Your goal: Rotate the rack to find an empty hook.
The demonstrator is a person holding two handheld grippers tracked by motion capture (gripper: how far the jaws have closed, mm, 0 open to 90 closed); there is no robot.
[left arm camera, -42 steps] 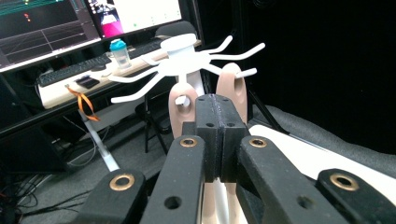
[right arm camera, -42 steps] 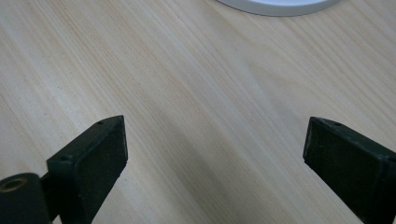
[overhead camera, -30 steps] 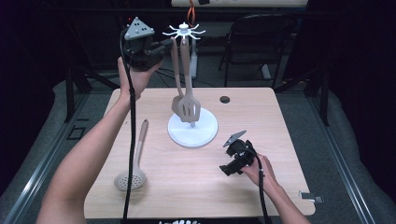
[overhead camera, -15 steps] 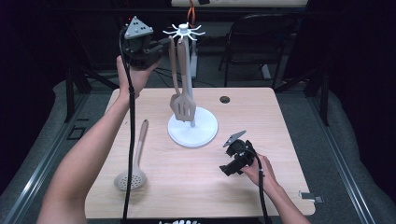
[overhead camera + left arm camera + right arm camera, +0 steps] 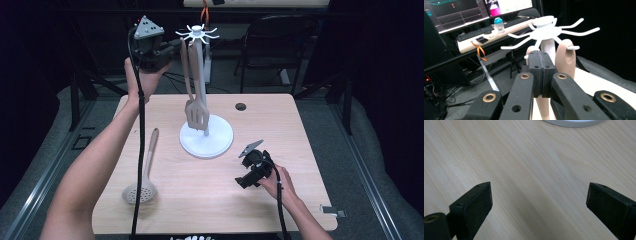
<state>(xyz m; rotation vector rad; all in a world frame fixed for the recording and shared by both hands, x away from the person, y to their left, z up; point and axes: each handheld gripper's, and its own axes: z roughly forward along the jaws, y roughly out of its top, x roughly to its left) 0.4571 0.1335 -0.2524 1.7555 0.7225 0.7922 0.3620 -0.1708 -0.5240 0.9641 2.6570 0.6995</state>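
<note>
A white utensil rack (image 5: 218, 140) with a ring of hooks at the top (image 5: 546, 30) stands in the middle of the wooden table. A beige slotted spatula (image 5: 196, 115) and a second beige utensil hang from it; one handle (image 5: 565, 59) sits over a hook. My left gripper (image 5: 173, 47) is held high just left of the hooks, its jaws (image 5: 540, 72) shut with nothing between them. A beige skimmer (image 5: 140, 192) lies flat at the table's front left. My right gripper (image 5: 246, 173) rests low over the table front right of the rack base, open (image 5: 539, 195) over bare wood.
A black chair (image 5: 280, 40) stands behind the table. A small dark round grommet (image 5: 241, 106) sits in the tabletop at the back, and a metal clip (image 5: 332, 210) at the front right corner. Monitors and a keyboard (image 5: 486, 28) fill a desk beyond.
The hanging spatula has swung slightly on its hook. Both hands and grippers have kept their places.
</note>
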